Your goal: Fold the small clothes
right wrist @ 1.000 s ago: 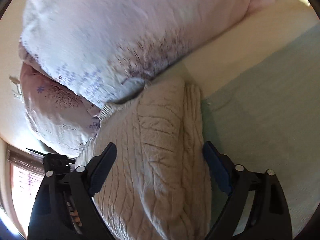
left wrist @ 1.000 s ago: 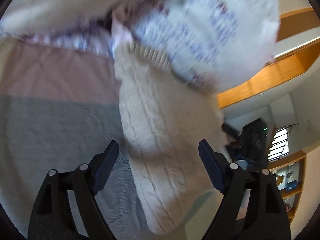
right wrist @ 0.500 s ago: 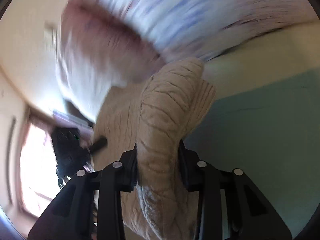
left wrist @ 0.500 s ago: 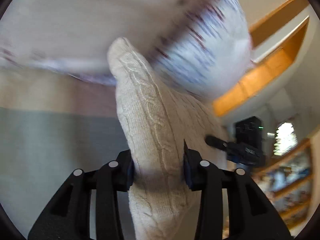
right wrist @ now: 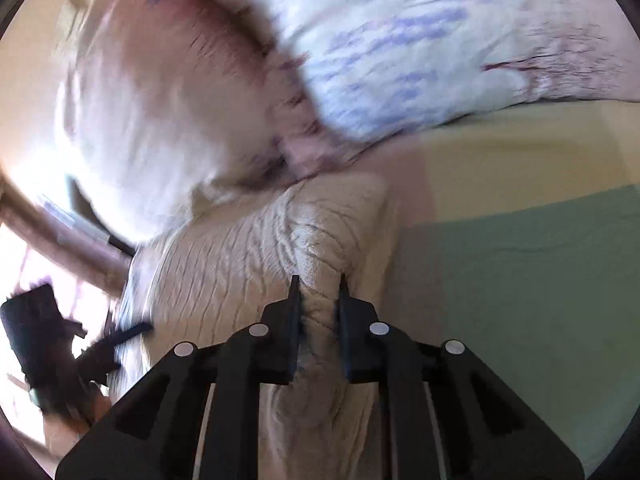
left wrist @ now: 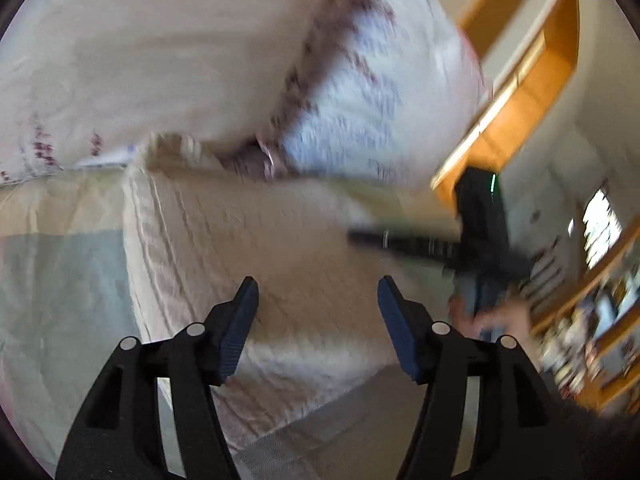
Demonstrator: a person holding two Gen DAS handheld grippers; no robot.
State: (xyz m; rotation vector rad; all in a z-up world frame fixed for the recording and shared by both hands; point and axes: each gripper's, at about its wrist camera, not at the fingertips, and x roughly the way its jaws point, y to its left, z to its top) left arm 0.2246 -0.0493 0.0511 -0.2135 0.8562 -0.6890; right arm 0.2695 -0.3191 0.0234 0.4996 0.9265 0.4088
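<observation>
A cream cable-knit sweater (left wrist: 260, 240) lies folded on the bed in front of the pillows. My left gripper (left wrist: 318, 300) is open and empty just above the sweater's near part. My right gripper (right wrist: 318, 292) is shut on a pinched ridge of the sweater (right wrist: 240, 264) at its right edge. The right gripper also shows in the left wrist view (left wrist: 400, 242) as a dark blurred shape at the sweater's far right side. The left gripper shows blurred at the lower left of the right wrist view (right wrist: 132, 330).
Two white floral pillows (left wrist: 360, 80) (right wrist: 400, 40) lie just behind the sweater. The bedspread (right wrist: 520, 280) has pale green and cream bands. A wooden headboard (left wrist: 528, 92) and shelves (left wrist: 592, 340) stand to the right of the bed.
My left gripper has opened and let go of the sweater, which now lies flat and wide. My right gripper stays shut on its fold and has come lower.
</observation>
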